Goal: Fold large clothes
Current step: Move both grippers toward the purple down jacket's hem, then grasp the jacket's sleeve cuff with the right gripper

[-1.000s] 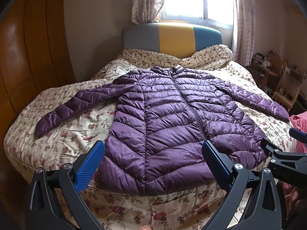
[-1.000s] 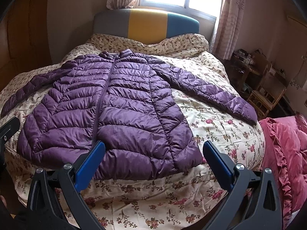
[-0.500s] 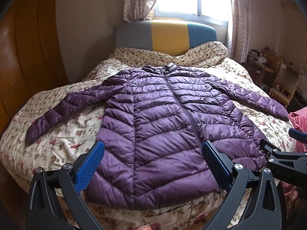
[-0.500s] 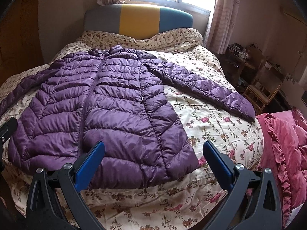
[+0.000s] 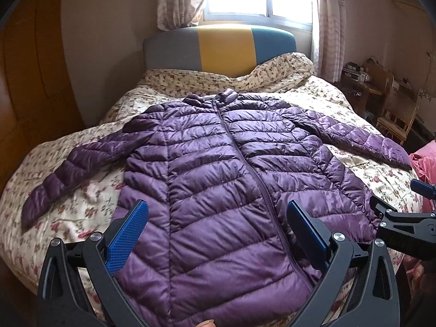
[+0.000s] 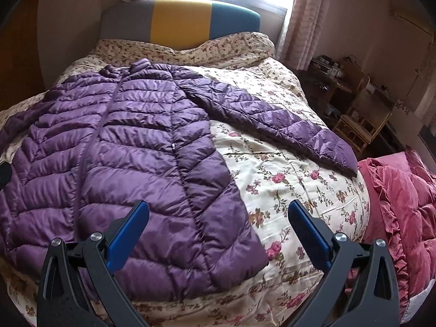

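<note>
A purple quilted puffer jacket (image 5: 218,169) lies flat and zipped on the bed, front up, collar toward the headboard and both sleeves spread out to the sides. It also shows in the right wrist view (image 6: 130,150), with its right sleeve (image 6: 272,120) angled toward the bed's right edge. My left gripper (image 5: 216,222) is open and empty, hovering above the jacket's lower hem near the zip. My right gripper (image 6: 218,220) is open and empty above the jacket's lower right corner. The right gripper's body (image 5: 406,218) shows at the right edge of the left wrist view.
The bed has a floral quilt (image 6: 286,179) and a grey, yellow and teal headboard (image 5: 220,46). A pink ruffled blanket (image 6: 403,207) hangs at the bed's right side. Wooden chairs and a cluttered desk (image 6: 354,109) stand to the right. A wooden wardrobe (image 5: 30,81) stands on the left.
Both grippers have moved forward and lower over the foot of the bed, closer to the jacket's hem. Both stay open. The jacket has not moved.
</note>
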